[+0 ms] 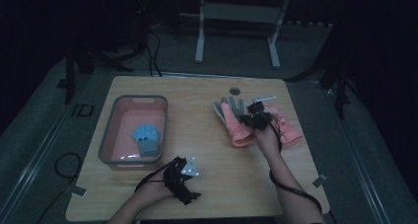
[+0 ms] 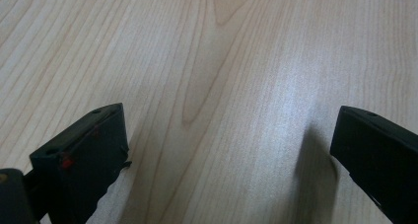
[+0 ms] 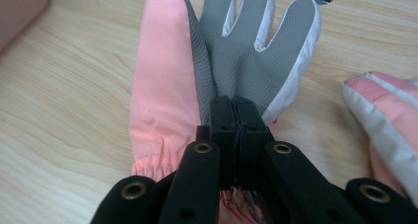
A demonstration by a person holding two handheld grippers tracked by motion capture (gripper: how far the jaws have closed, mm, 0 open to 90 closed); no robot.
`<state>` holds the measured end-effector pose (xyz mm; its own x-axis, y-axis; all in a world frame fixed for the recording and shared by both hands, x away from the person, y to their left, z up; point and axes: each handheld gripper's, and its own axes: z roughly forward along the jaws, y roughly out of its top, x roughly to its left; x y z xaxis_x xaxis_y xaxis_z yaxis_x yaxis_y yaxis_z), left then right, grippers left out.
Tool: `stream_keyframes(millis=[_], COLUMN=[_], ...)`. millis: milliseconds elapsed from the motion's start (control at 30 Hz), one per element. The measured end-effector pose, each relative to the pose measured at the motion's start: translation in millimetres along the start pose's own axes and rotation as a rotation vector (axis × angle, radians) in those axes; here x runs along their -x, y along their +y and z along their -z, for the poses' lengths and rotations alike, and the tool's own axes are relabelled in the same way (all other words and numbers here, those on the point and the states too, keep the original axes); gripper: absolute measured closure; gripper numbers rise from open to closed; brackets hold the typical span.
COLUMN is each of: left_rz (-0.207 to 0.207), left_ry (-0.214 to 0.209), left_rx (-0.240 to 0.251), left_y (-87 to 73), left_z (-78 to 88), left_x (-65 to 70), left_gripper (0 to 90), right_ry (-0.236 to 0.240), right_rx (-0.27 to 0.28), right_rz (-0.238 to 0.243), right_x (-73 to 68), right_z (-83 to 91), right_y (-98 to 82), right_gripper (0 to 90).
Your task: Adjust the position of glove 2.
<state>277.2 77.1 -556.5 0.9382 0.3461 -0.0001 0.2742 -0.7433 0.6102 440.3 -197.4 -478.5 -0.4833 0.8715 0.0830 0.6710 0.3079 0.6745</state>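
At two o'clock on the pale wooden worktop (image 1: 217,184): one pink padded winter glove with a grey textured palm (image 3: 231,56), lying flat, palm up, fingers toward twelve o'clock. The right claw (image 3: 235,116) is clamped on its cuff end, jaws pressed together on the fabric. Just beside it at three o'clock: a second pink padded glove (image 1: 286,125), not gripped. At nine o'clock: a pink rectangular plastic bin with a grey rim (image 1: 109,130), holding a small light-blue knitted glove (image 1: 147,139). At six o'clock: the left claw (image 1: 185,177), jaws wide apart over bare wood, holding nothing. Step in hand, by judgement: grasp secured, lift not yet made. Next move likely calls for raising the glove clear of its neighbour and carrying it toward nine o'clock, over the bin's rim, before release.
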Motion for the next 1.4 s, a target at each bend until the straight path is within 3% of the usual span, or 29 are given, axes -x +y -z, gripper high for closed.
stream_keyframes(millis=[100,200,367,767,833,967,1200,1400], left_rz=[-0.015,-0.019,-0.029,-0.036,-0.038,-0.033,-0.049,-0.048], left_ry=[0.002,0.001,-0.007,-0.001,-0.004,-0.004,-0.011,-0.006], left_rx=[-0.004,-0.005,-0.008,0.006,0.007,0.008,-0.013,-0.01], left_y=[0.1,0.0,0.6,0.4,0.5,-0.2,-1.0,-1.2], left_z=[0.6,0.7,1.4,3.1,3.8,3.8,2.6,2.8], left_x=[1.0,2.1,2.5,1.5,1.0,1.7,1.7,2.2], left_gripper=[1.4,1.4,1.4,1.4,1.4,1.4,1.4,1.4], right_ry=[0.017,0.016,-0.022,-0.074,-0.09,-0.071,-0.1,-0.106], right_rx=[0.027,0.036,0.069,0.116,0.116,0.096,0.06,0.062], right_rz=[-0.057,-0.073,-0.122,-0.256,-0.258,-0.28,-0.269,-0.256], right_x=[-12.0,-25.4,-39.8,-55.9,-58.6,-62.1,-65.1,-62.2], right_z=[8.2,14.4,24.9,34.4,33.2,26.8,13.7,12.7], right_y=[-6.0,-13.3,-24.2,-55.0,-60.6,-70.2,-84.3,-85.6], right_gripper=[88.5,88.4,88.4,88.4,88.4,88.3,87.5,79.4])
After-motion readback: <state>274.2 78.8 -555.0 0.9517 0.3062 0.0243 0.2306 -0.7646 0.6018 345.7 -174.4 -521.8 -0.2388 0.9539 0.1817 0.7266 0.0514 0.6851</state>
